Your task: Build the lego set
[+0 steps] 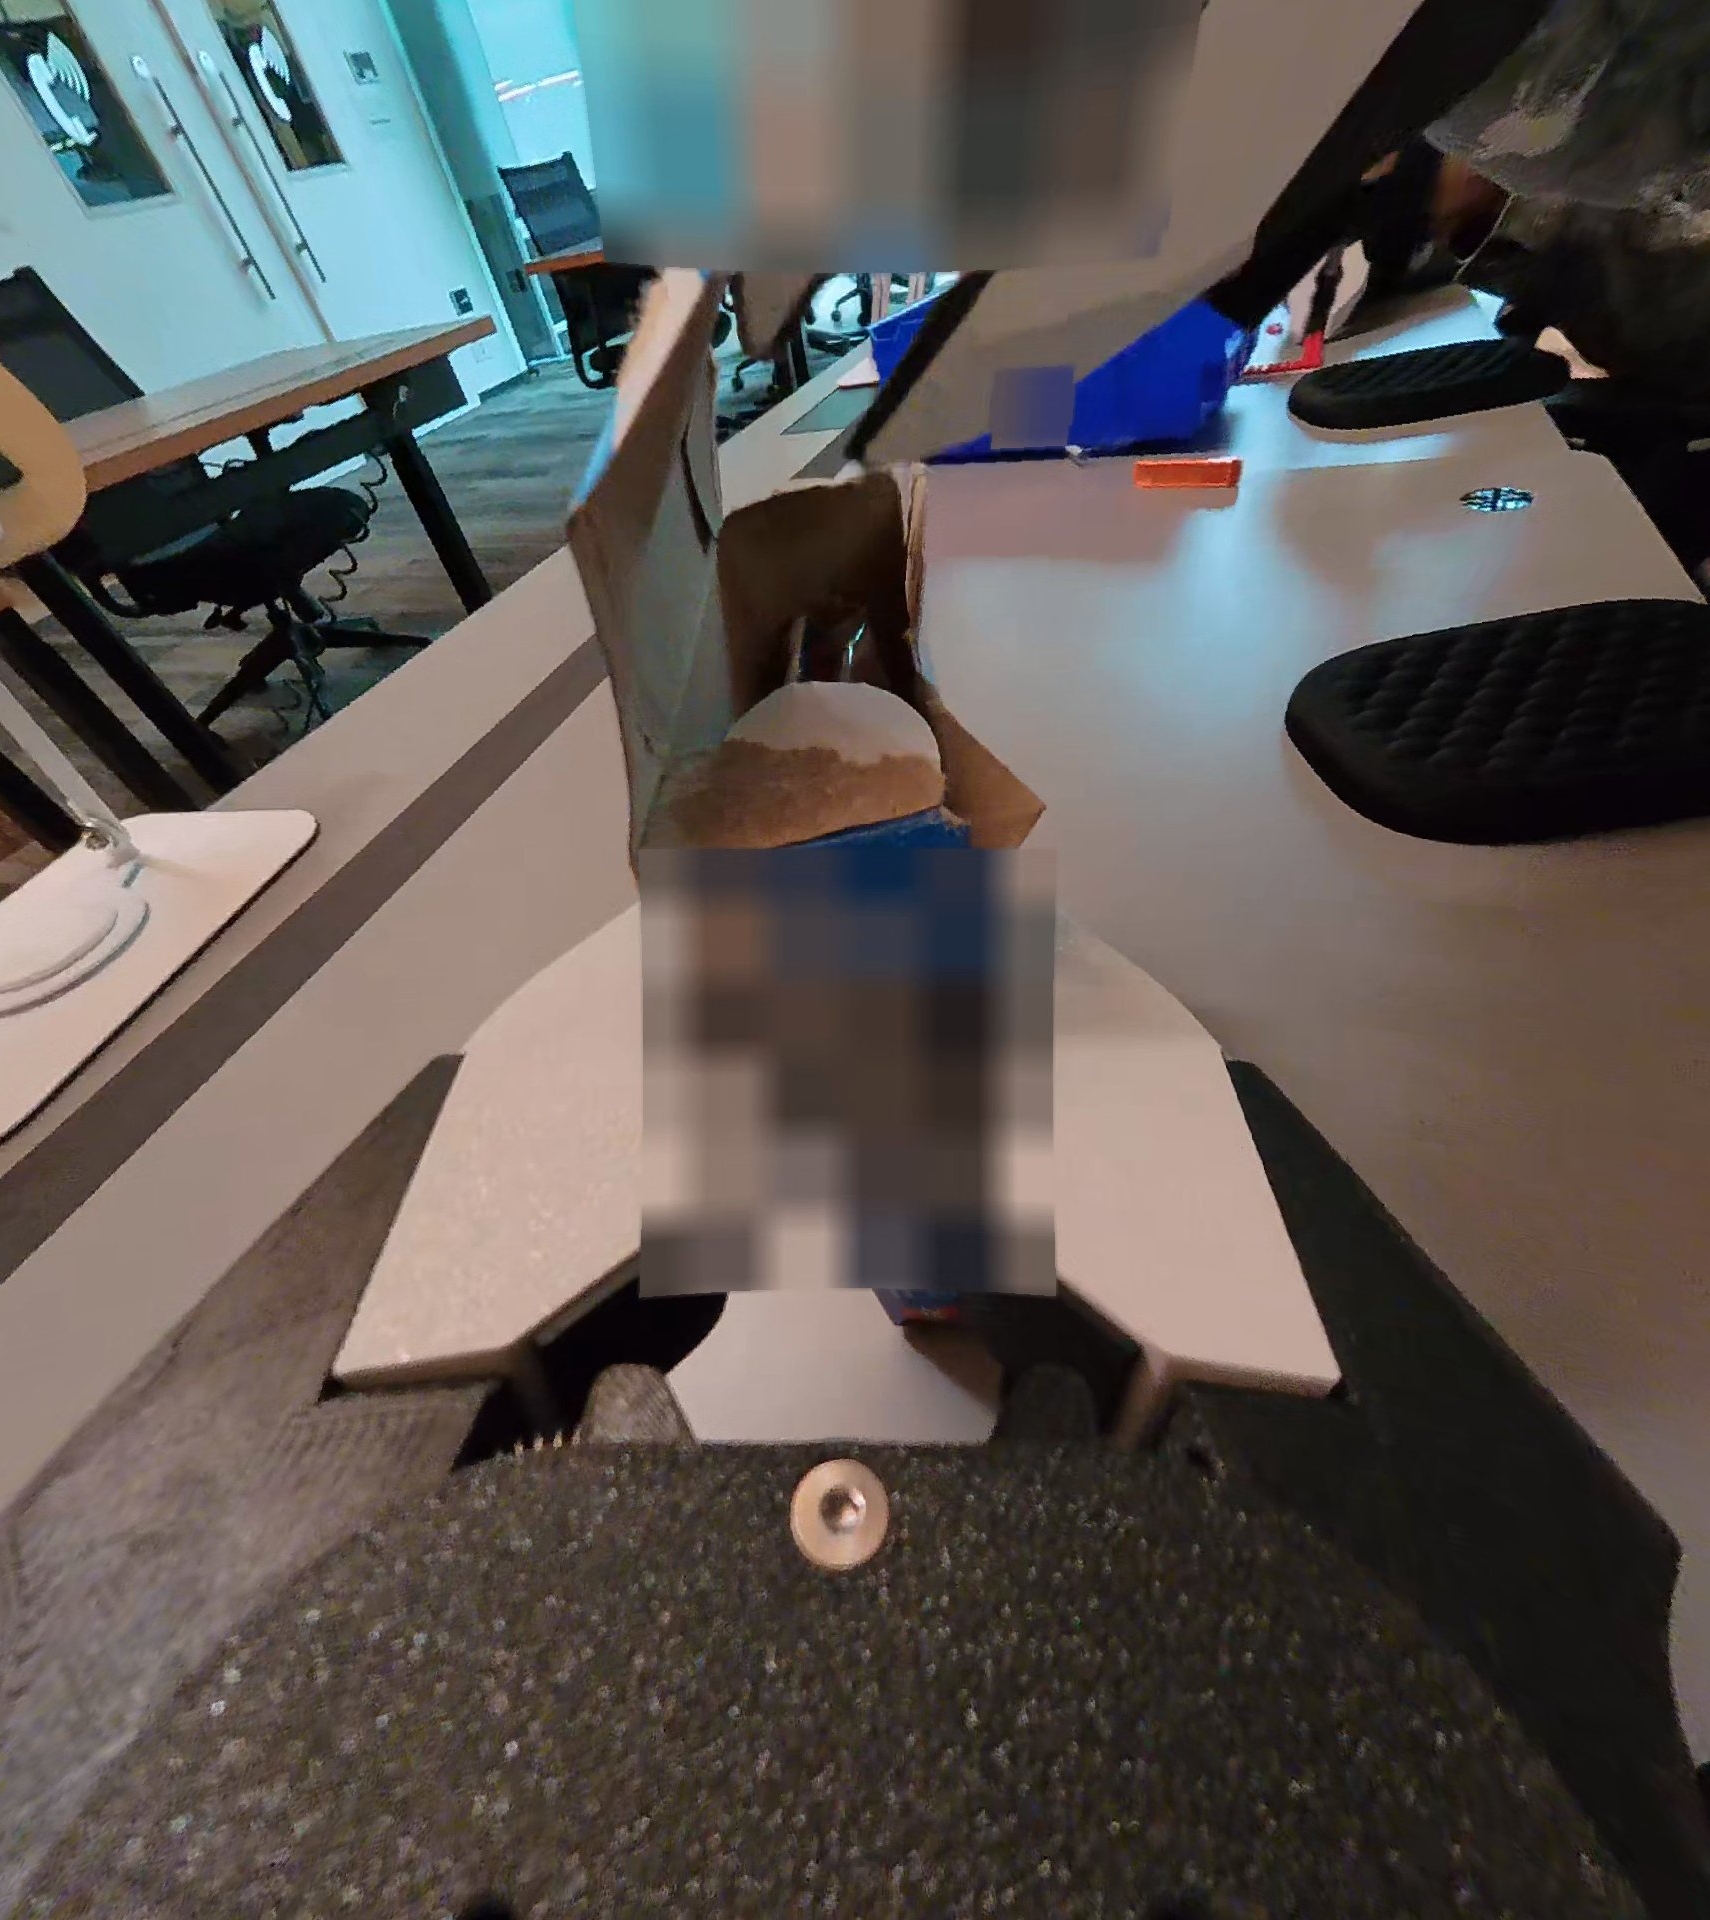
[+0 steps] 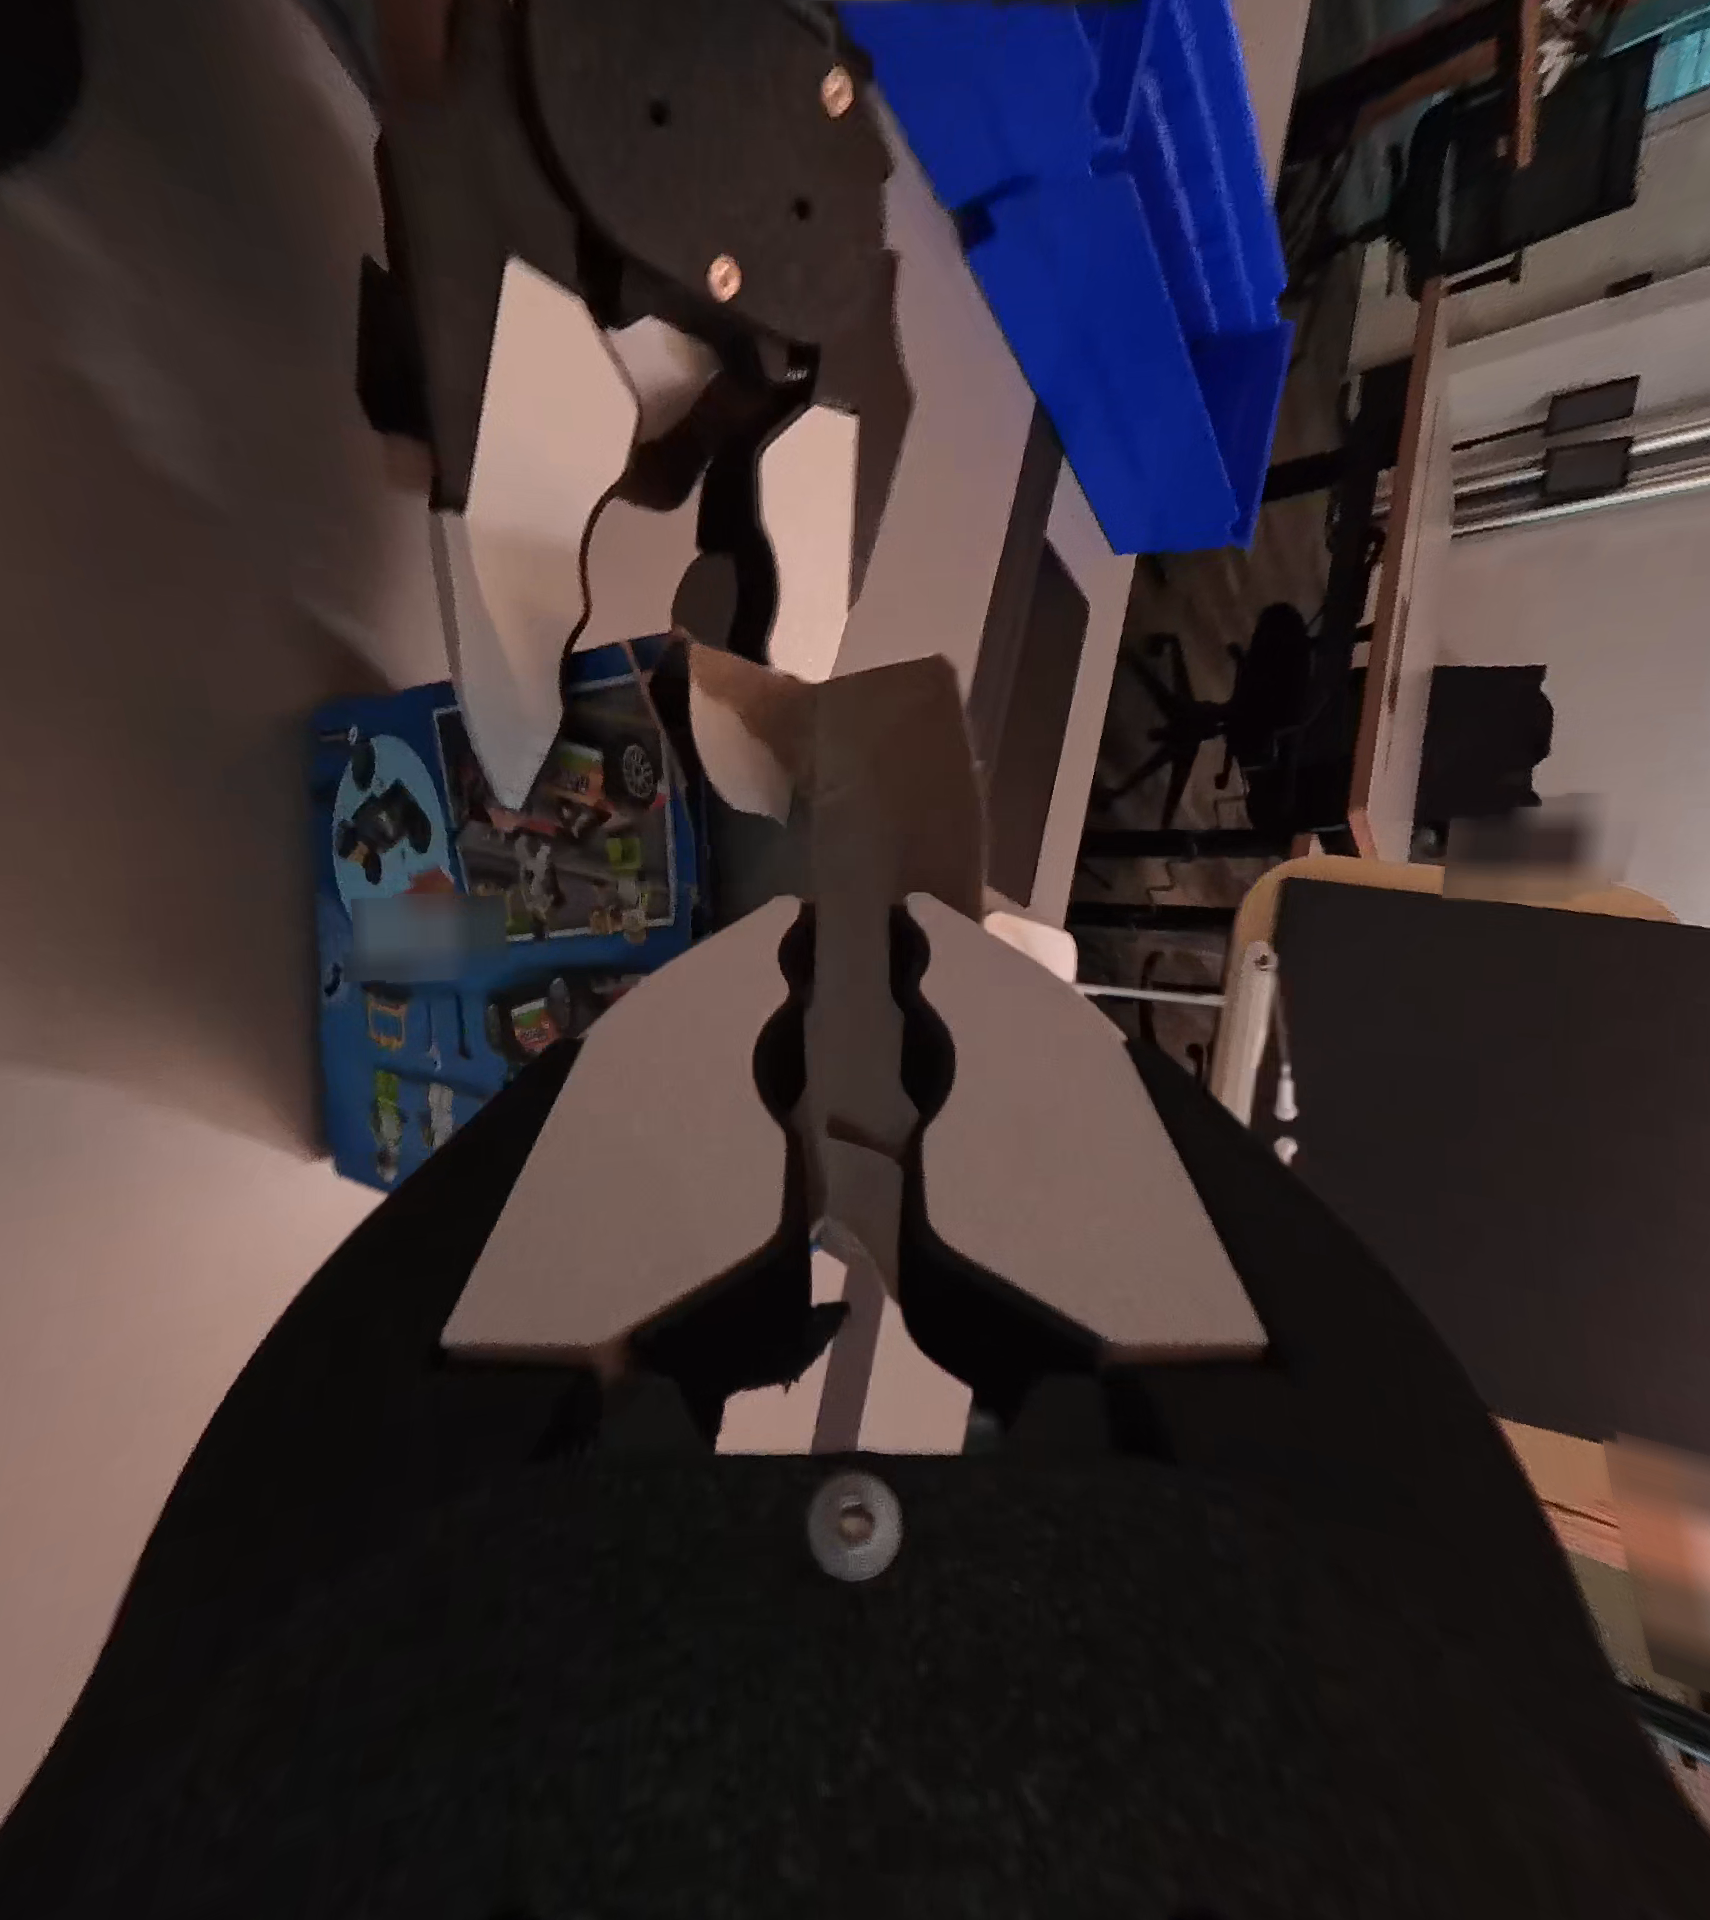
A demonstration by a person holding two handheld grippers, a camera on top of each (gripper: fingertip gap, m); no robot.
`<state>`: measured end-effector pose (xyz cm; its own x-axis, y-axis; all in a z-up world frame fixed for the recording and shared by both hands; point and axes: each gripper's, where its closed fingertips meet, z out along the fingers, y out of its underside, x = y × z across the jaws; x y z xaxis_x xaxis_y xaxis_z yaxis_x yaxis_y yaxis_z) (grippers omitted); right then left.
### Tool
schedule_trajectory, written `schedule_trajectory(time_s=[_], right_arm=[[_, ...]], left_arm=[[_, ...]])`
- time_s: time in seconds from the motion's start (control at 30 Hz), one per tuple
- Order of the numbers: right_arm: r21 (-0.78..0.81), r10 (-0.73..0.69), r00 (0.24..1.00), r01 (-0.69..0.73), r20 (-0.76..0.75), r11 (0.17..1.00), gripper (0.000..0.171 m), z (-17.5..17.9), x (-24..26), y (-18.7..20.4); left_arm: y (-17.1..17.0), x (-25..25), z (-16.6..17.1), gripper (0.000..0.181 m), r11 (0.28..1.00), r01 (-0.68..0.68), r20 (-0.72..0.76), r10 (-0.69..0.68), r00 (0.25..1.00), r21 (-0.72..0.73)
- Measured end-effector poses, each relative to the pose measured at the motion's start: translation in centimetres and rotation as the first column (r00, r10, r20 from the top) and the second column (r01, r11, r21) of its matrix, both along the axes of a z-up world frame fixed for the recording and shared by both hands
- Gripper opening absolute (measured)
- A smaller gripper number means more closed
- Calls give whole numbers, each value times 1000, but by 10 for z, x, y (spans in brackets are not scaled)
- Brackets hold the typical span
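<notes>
The blue lego box [image 1: 659, 623] lies on the grey table [image 1: 1402, 1091] with its far end open; the brown inside of the flaps [image 1: 809, 582] shows. My left gripper [image 1: 851, 935] is shut on the box, one finger on each side. In the right wrist view my right gripper [image 2: 851, 914] is shut on a brown cardboard flap [image 2: 882, 748] of the box [image 2: 518, 883]. The left gripper [image 2: 685, 686] shows above it, one fingertip on the printed face. The box contents are hidden.
A blue bin [image 1: 1142, 384] stands beyond the box and shows in the right wrist view [image 2: 1121, 260]. An orange-red piece [image 1: 1186, 473] lies near it. Two black padded rests [image 1: 1557, 717] lie at right. A white stand base [image 1: 72, 987] sits at left. A person's sleeve [image 1: 1609, 156] is at the far right. One gripper's finger ends stand about 7 cm off the other's.
</notes>
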<state>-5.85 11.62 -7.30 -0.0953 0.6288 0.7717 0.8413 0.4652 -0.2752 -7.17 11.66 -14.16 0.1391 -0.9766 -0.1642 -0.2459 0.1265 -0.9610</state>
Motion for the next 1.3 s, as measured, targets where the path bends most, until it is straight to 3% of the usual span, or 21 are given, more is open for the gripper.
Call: schedule_trajectory(time_s=[0.1, 0.2, 0.33, 0.4, 0.5, 0.57, 0.63, 0.77, 0.93, 1.13, 1.3], right_arm=[[77, 31, 999, -29, -31, 997, 12, 19, -4, 6], [38, 16, 999, -17, 32, 999, 9, 12, 2, 22], [-236, -5, 996, 25, 87, 972, 4, -15, 8, 45], [-452, -6, 992, 61, 123, 890, 2, -30, 9, 45], [-727, 11, 978, 146, 207, 671, 0, -50, 11, 32], [-822, 73, 964, 176, 254, 541, 0, -61, 14, 18], [-842, 120, 947, 202, 299, 501, 0, -71, 19, 11], [-784, 126, 930, 212, 346, 584, 0, -84, 24, 16], [-765, 19, 985, 119, 169, 633, 0, -59, 20, 28], [-746, -50, 998, 55, 30, 663, 0, -47, 37, 13], [-778, -60, 998, 19, -24, 628, 0, -58, 34, -10]], left_arm=[[-2, -2, -1, 53, 1000, -1, 3, 1, 1000, 11], [-5, -1, 0, 53, 1000, 8, 5, -8, 1000, 18], [-15, 1, 0, 52, 996, 54, 18, -55, 998, 65], [-19, 1, 0, 52, 994, 72, 21, -74, 997, 76], [-23, 0, -1, 52, 992, 70, 10, -71, 997, 108], [-22, 0, -1, 54, 993, 52, -4, -52, 999, 110], [-22, -2, -2, 55, 994, 45, -19, -43, 999, 99], [-22, -10, 0, 62, 993, 14, -49, -8, 999, 118], [-21, -15, 7, 82, 980, -6, -38, 14, 999, 198], [-34, -12, 30, 93, 953, 56, -10, -55, 998, 297], [-40, 10, 11, 94, 843, 250, -325, -96, 941, 476]])
